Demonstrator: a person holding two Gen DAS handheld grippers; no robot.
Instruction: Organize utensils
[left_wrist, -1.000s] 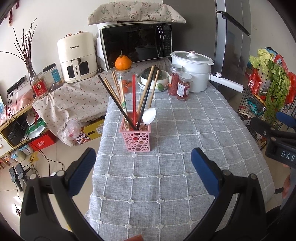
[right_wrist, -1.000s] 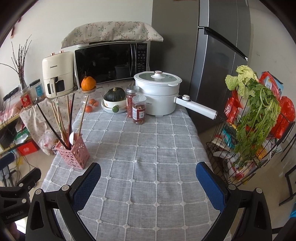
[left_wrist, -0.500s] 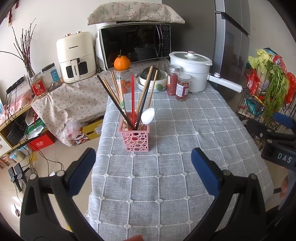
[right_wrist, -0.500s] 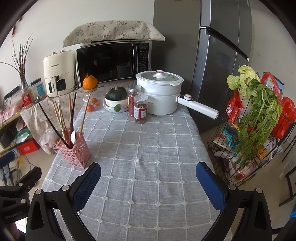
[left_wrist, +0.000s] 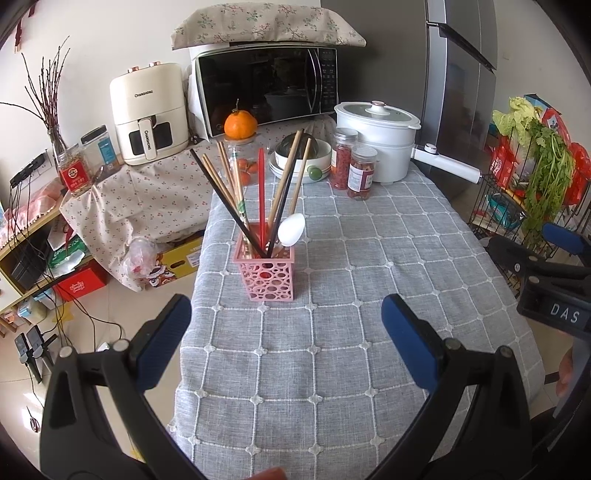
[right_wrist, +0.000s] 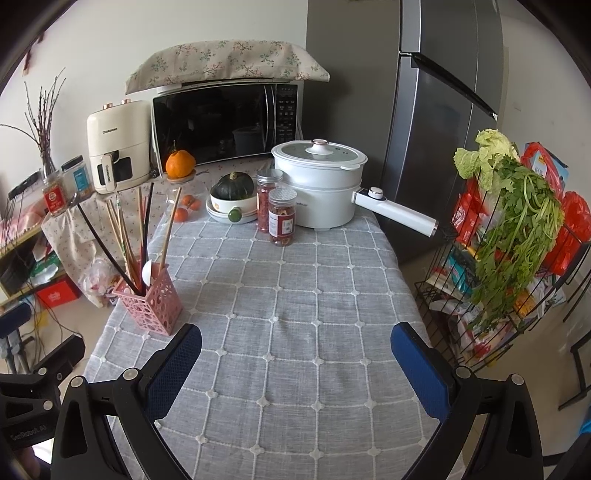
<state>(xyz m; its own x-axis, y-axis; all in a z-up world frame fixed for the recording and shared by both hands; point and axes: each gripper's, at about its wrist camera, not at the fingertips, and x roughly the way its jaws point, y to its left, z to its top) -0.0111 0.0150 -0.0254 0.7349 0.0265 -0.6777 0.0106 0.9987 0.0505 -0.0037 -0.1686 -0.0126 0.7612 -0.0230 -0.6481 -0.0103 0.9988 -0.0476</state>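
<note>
Jaws: both of your pairs stand wide apart with nothing between them.
Left gripper (left_wrist: 286, 334): you hold it over the grey checked tabletop (left_wrist: 369, 258), blue pads clear of the cloth.
Right gripper (right_wrist: 295, 356): it hangs over bare cloth; its arm shows at the right edge of your left view.
Pink basket (left_wrist: 265, 271): upright on the tabletop, ahead of your left jaws and slightly left of their middle; from your right jaws it sits ahead and off to the left (right_wrist: 151, 304), near the tabletop's left edge.
Chopsticks (left_wrist: 236, 192): standing in the basket, fanned out and leaning.
White spoon (left_wrist: 291, 229): in the basket too, bowl up, on its right side.
Jars (right_wrist: 282, 216): two with red contents, far ahead of your right jaws, just beside the white pot (right_wrist: 319, 182).
</note>
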